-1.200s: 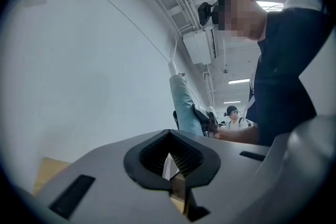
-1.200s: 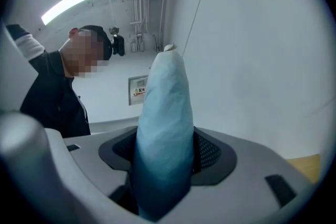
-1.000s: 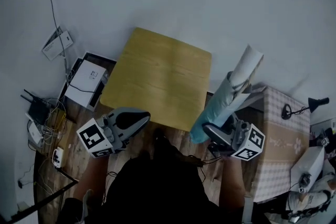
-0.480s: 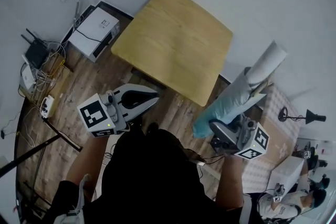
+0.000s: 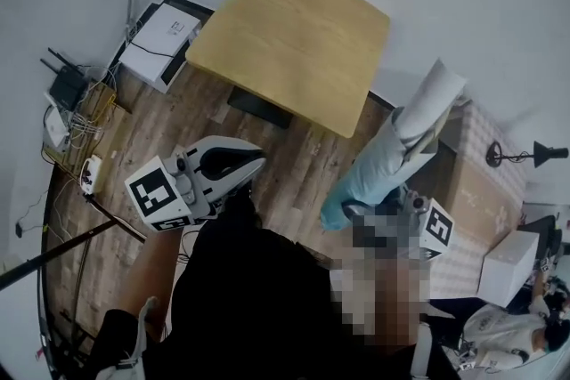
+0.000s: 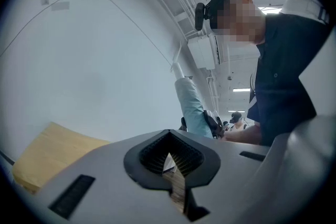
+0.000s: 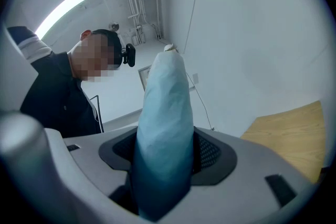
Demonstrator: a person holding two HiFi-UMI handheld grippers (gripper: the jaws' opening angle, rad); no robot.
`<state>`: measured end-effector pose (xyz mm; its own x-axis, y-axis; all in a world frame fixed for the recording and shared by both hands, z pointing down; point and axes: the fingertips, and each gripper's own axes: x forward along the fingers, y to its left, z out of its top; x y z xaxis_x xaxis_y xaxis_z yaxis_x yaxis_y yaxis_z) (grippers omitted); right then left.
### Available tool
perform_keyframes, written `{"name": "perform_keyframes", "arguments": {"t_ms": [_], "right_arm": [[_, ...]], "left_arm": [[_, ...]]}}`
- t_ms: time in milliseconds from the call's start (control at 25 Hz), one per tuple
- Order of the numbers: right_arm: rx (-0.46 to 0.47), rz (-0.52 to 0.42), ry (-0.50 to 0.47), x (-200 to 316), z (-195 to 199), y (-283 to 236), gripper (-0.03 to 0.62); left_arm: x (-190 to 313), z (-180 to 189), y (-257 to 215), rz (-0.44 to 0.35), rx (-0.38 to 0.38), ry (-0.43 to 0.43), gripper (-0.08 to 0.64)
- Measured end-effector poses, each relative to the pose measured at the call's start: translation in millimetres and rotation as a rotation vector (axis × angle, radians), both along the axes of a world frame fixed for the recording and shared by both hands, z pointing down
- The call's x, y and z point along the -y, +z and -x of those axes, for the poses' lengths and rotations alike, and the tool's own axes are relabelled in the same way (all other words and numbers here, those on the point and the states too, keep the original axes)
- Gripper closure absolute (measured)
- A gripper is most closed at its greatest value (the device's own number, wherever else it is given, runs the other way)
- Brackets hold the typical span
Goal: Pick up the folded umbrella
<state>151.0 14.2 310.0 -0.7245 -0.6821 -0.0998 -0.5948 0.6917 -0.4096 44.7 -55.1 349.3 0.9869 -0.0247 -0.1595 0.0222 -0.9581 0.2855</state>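
The folded umbrella [image 5: 378, 167], light blue with a white end [image 5: 429, 103], stands tilted in the air over the floor at the head view's right. My right gripper [image 5: 358, 215] is shut on its lower part, and a mosaic patch hides part of the gripper. In the right gripper view the umbrella [image 7: 164, 113] rises from between the jaws of the right gripper [image 7: 161, 168]. My left gripper [image 5: 251, 165] is shut and holds nothing, out over the wooden floor to the left. From the left gripper [image 6: 171, 159], the umbrella [image 6: 191, 107] shows further off.
A square wooden table [image 5: 294, 36] stands ahead near the white wall. A white box [image 5: 160, 38], a router and cables [image 5: 64, 93] lie at the left. A checked cloth-covered stand [image 5: 476, 187] and a small lamp [image 5: 536, 154] are at the right.
The head view has swung, so the table now sits higher in the frame. The right gripper still holds the umbrella the same way. The left gripper stays shut, much where it was.
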Motion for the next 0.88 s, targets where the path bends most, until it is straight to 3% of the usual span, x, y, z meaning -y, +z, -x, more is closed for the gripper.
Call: {"name": "perform_keyframes", "arguments": {"t_ms": [200, 440, 880], "right_arm": [[0.023, -0.025, 0.035, -75, 6, 0, 0.298], [0.075, -0.075, 0.041, -126, 34, 2, 0.298], [0.131, -0.078, 0.162, -150, 96, -4, 0.298]], "left_arm": [[-74, 4, -14, -0.039, 0.013, 0.058, 0.551], [-132, 30, -12, -0.054, 0.058, 0.076, 0.551], [-141, 87, -33, -0.074, 0.026, 0.184, 0.551]]}}
